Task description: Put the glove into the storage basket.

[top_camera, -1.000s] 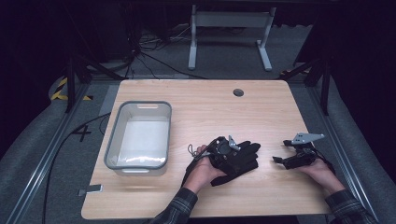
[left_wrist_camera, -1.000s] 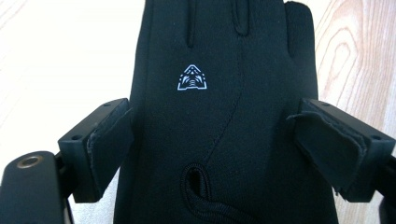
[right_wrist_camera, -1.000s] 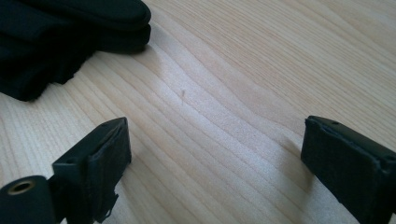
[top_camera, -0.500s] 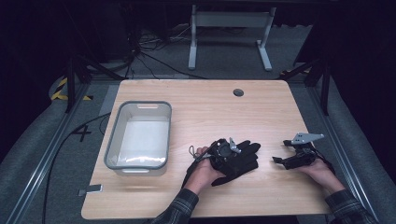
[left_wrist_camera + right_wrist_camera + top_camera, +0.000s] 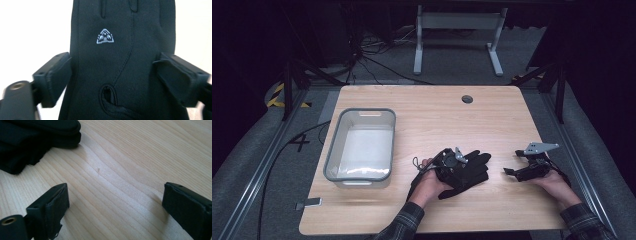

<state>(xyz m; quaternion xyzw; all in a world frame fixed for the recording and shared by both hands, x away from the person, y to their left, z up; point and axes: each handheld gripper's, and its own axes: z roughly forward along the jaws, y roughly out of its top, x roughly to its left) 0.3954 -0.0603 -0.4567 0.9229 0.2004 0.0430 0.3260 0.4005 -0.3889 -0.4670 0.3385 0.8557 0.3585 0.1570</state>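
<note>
- Our left gripper (image 5: 113,82) sits right over the black glove (image 5: 120,62). The glove lies between its jaws, which have just been closing in. The jaws look to touch the glove's sides, but we cannot tell if they squeeze it yet.
- The glove's long way runs straight ahead of this gripper, fingers pointing away.
- From above, the glove (image 5: 472,170) lies near the front edge of the table (image 5: 432,107).
- Our right gripper (image 5: 512,171) waits just right of the glove, jaws spread wide over bare wood.
- The left one is nearer.
- The grey bin (image 5: 362,114) stands off to the left. Behind it all the table is free.
</note>
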